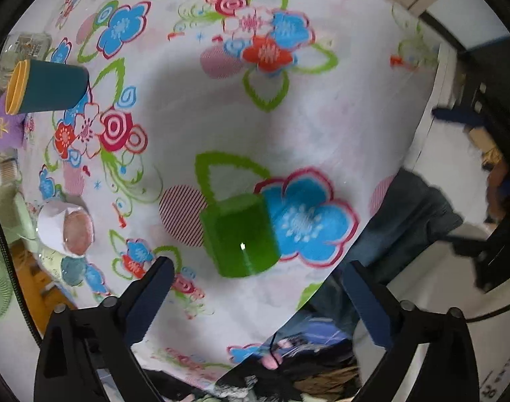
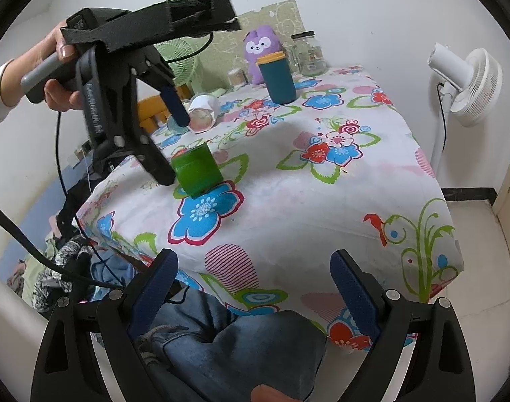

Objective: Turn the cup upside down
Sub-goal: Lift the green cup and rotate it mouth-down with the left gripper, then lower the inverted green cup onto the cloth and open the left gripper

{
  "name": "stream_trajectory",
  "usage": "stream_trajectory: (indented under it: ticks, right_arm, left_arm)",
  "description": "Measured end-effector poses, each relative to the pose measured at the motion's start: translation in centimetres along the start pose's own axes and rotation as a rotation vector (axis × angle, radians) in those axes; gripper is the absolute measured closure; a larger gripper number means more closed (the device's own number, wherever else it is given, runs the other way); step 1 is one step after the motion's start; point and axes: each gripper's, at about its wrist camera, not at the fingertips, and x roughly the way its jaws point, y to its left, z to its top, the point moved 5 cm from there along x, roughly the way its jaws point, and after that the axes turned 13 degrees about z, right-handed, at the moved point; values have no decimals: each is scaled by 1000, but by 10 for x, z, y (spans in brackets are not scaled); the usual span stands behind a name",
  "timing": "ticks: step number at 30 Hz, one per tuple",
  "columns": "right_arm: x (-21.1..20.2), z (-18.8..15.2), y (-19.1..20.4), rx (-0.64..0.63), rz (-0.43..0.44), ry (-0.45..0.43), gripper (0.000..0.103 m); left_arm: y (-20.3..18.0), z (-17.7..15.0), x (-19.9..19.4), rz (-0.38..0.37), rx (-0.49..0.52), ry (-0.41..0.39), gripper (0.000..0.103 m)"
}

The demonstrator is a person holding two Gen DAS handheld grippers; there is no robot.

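A translucent green cup (image 1: 240, 236) stands mouth down on the flowered tablecloth (image 1: 338, 117); it also shows in the right wrist view (image 2: 197, 170). My left gripper (image 1: 255, 268) is open, its fingers apart just above and on either side of the cup, not touching it. In the right wrist view the left gripper (image 2: 178, 149) hangs over the cup, held by a hand. My right gripper (image 2: 251, 261) is open and empty, low at the table's near edge, well away from the cup.
A teal cup with a yellow rim (image 2: 277, 77) stands at the back. A clear glass with white paper (image 2: 203, 112) lies on its side. A purple plush toy (image 2: 261, 47), a glass jar (image 2: 305, 53) and a white fan (image 2: 469, 83) are behind. Legs in jeans (image 2: 241, 351) are below the table edge.
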Motion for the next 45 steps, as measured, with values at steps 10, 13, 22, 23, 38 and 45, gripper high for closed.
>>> stream_trajectory:
  ticks: [10,13,22,23,38,45]
  right_arm:
    - [-4,-3,-4,20,-12,-2,9]
    - [-4,-3,-6,30,-15,-5,9]
    - [-1,3,-7,36,-10,-16,9]
    - [0,5,-7,38,-7,-19,9]
    - [11,38,5,-2,33,-75,9]
    - [21,43,8,-27,24,-69,9]
  left_arm:
    - [-5,24,28,-27,-39,23,12]
    - [-5,27,34,-39,-49,29,20]
    - [0,22,47,-70,-105,51,51]
    - [1,21,45,-65,-111,37,51]
    - [38,5,-21,23,-319,-346,51]
    - [57,-12,-50,57,-502,-617,51]
